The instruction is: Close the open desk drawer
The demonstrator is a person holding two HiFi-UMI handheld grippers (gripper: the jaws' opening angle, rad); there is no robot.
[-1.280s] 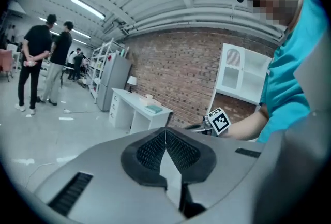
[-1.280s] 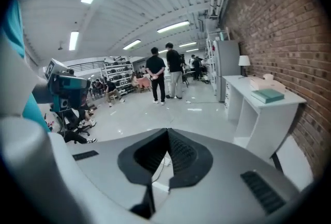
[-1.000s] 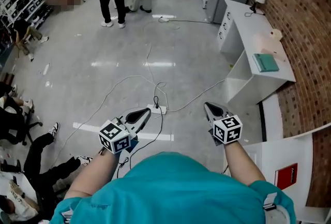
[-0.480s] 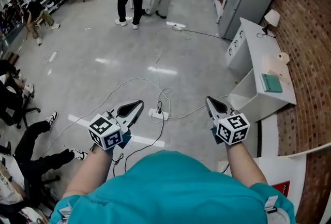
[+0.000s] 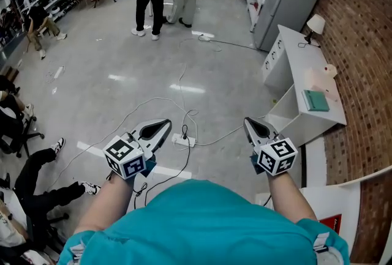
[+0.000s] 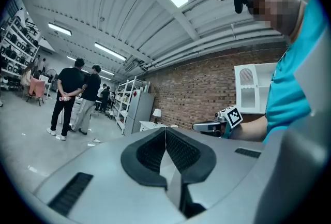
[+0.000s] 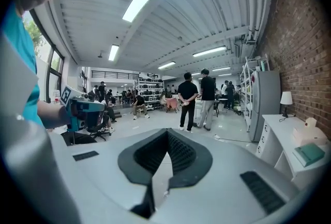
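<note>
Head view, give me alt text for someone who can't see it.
A person in a teal top holds a left tool and a right tool, both shut and empty, over a grey floor with trailing cables. A white desk bearing a flat teal object stands ahead to the right against a brick wall, apart from both tools.

White desk along the brick wall, far ahead on the right.

The desk (image 5: 298, 65) was long, white and flat-topped, and stood lengthwise against the brick wall (image 5: 361, 43). Its far end carried a stack of drawer fronts (image 5: 269, 55) with small dark knobs, facing the room. Whether any of them stood out from the rest could not be told at this size. Nearer along the desk, under the top, lay an open white recess (image 5: 282, 109). The right gripper view showed the same desk at its right edge.
</note>
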